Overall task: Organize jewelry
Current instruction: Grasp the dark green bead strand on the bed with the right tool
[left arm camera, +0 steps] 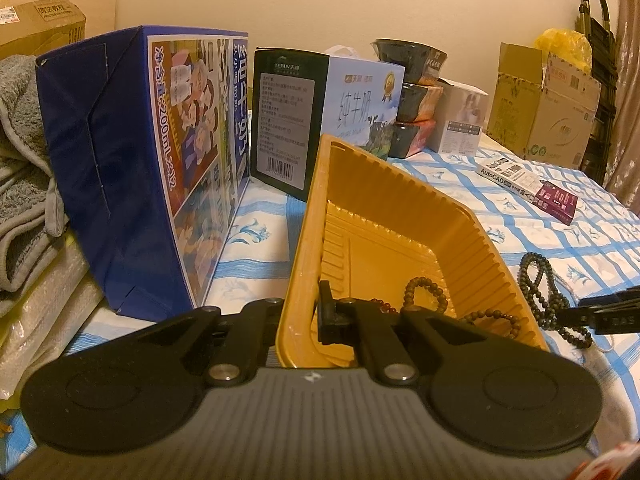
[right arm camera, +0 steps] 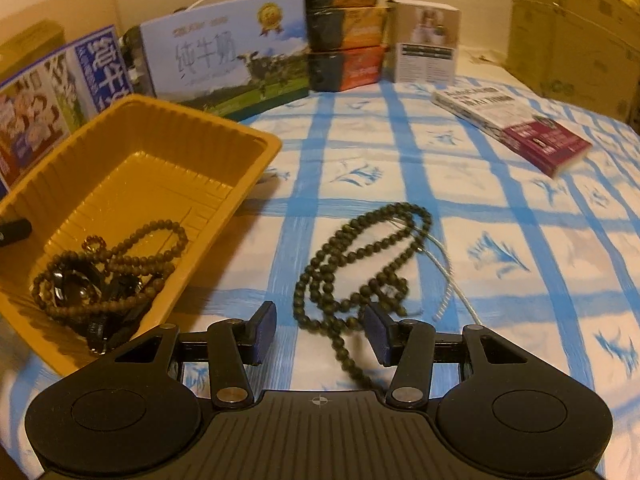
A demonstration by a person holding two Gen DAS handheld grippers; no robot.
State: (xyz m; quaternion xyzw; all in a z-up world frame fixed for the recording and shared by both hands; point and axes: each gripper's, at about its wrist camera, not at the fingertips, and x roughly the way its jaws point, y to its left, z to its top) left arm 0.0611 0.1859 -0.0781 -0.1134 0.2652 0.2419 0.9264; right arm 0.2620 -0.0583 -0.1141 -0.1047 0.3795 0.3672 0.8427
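A yellow plastic tray [left arm camera: 400, 196] [right arm camera: 256, 148] sits on the blue-checked cloth. My left gripper [left arm camera: 298, 320] is shut on the tray's near wall. Brown bead strings [right arm camera: 132, 256] [left arm camera: 424, 292] and dark pieces lie inside the tray. A dark green bead necklace [right arm camera: 360, 256] [left arm camera: 540, 284] lies on the cloth right of the tray, with a thin white chain [right arm camera: 448, 276] beside it. My right gripper [right arm camera: 320, 332] is open, its jaws low on either side of the necklace's near strand. Its tip also shows in the left wrist view [left arm camera: 608, 312].
Milk cartons [left arm camera: 160, 152] [right arm camera: 228, 48], stacked bowls [right arm camera: 344, 28] and a small white box [right arm camera: 428, 40] stand behind the tray. A book [right arm camera: 516, 124] lies at the right. Cardboard boxes [left arm camera: 544, 108] stand at the back right, a grey towel [left arm camera: 24, 160] at the left.
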